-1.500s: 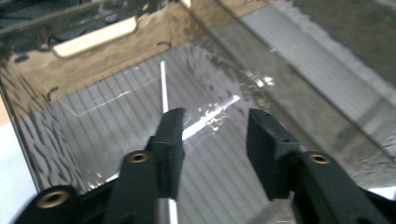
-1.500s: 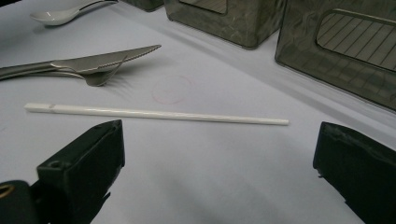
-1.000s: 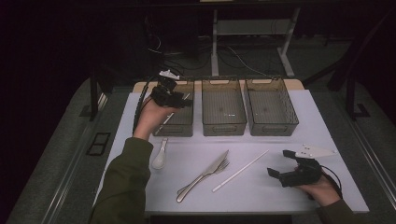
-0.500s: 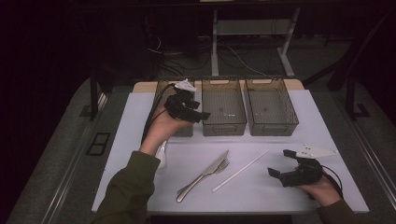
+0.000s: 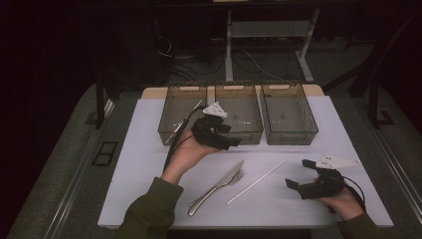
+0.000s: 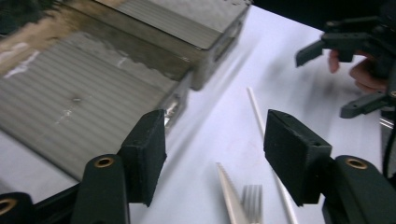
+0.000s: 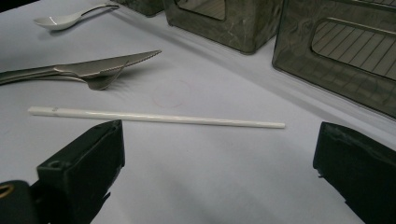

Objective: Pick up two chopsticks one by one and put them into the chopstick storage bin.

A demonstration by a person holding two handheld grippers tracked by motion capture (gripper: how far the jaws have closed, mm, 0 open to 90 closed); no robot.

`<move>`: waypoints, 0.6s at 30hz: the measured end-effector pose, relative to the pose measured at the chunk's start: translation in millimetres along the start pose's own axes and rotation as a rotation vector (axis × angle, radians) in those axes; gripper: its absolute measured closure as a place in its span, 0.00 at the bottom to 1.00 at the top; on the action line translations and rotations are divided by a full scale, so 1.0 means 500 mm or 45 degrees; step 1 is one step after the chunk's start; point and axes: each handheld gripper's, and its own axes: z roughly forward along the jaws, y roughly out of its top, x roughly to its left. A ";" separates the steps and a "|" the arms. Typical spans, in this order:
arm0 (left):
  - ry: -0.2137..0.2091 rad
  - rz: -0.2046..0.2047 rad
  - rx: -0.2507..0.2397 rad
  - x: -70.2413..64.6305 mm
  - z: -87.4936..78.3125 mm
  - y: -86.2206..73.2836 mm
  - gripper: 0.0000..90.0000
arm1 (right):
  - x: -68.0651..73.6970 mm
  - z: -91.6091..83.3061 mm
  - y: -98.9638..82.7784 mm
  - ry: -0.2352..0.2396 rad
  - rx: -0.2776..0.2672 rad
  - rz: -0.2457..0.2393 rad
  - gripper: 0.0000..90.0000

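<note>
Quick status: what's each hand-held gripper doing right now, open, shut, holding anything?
Left hand-held gripper: open, nothing between its jaws, above the knife and fork.
Right hand-held gripper: open, empty, near the white straw.

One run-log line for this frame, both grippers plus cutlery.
left gripper: open, empty, over middle bin front | right gripper: open, empty, by straw | knife and fork: on mat

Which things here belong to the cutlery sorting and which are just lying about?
In the job: knife, fork, white stick, spoon, three mesh bins, left tongs, right tongs.

Lying about: cables on the floor, table legs.
</note>
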 end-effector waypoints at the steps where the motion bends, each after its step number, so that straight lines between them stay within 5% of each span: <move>1: -0.007 0.001 0.003 -0.007 0.005 -0.002 0.46 | 0.000 0.000 0.000 0.000 0.000 0.000 0.02; 18: -0.100 0.005 0.174 -0.079 0.097 -0.028 0.75 | -0.001 0.000 0.000 -0.001 0.008 0.006 0.02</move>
